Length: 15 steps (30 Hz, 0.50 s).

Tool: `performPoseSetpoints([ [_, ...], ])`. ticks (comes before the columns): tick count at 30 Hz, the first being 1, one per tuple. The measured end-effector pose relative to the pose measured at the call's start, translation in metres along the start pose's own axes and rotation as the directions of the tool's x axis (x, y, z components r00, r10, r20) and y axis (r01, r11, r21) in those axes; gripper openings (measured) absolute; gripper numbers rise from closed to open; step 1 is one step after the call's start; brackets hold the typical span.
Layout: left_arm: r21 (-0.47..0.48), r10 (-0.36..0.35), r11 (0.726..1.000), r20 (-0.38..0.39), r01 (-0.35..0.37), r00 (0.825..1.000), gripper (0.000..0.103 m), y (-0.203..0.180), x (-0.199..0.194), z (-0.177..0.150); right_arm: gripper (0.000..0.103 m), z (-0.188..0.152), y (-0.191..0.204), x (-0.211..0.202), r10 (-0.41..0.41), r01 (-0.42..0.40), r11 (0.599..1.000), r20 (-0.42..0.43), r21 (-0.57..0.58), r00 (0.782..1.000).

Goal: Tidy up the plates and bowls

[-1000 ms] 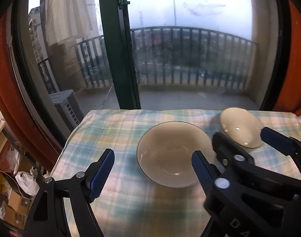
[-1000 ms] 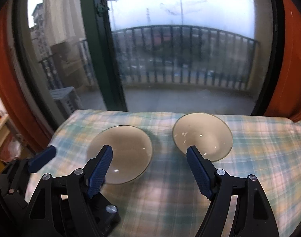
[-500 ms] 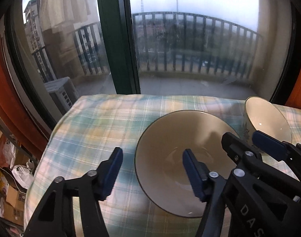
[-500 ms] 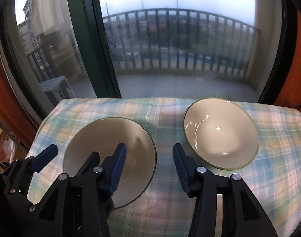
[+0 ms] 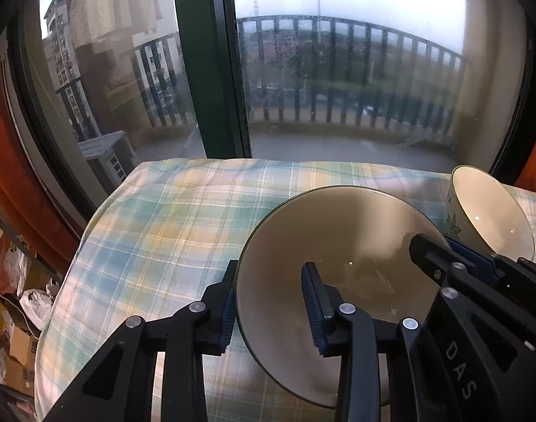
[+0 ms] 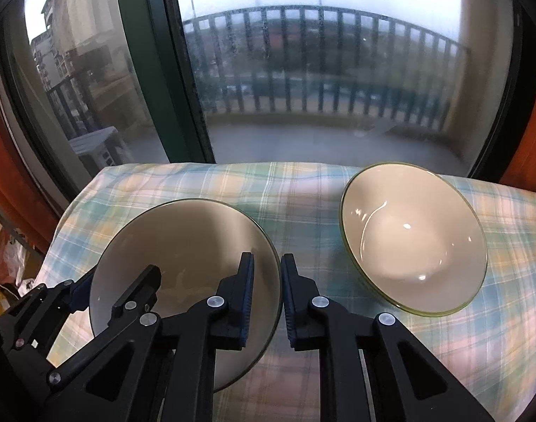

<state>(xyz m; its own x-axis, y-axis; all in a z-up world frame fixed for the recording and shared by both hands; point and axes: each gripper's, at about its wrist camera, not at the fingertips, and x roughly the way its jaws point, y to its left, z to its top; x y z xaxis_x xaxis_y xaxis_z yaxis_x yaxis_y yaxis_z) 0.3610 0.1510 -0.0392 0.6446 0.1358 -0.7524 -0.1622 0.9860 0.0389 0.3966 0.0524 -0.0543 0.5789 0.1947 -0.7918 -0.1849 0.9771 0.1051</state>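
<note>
Grippers clamped one bowl (image 6: pixel 183 246): left gripper (image 5: pixel 268 307) at its nine-o'clock rim, right gripper (image 6: pixel 266 299) at three, jaws just closed. Uneven lifting risked tilting it against second bowl (image 6: pixel 412 239) nearby.

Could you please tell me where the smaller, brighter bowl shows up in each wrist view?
Left wrist: smaller bowl at far right edge, behind the right tool.
Right wrist: same bowl right of centre.
Shared landmark: green window post, upper left in both.
</note>
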Motion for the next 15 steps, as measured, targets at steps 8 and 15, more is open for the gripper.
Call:
performPoseSetpoints([
  [8,-0.013,-0.003,1.000,-0.002,0.003,1.000,0.034,0.000,-0.011,-0.002,0.019,-0.002,0.001,-0.012,0.003,-0.003,1.000,-0.002,-0.021,1.000],
  [15,-0.010,-0.002,1.000,0.018,0.002,1.000,0.034,-0.002,-0.035,-0.005,0.019,-0.006,0.000,-0.036,0.003,-0.003,1.000,0.014,-0.017,1.000],
])
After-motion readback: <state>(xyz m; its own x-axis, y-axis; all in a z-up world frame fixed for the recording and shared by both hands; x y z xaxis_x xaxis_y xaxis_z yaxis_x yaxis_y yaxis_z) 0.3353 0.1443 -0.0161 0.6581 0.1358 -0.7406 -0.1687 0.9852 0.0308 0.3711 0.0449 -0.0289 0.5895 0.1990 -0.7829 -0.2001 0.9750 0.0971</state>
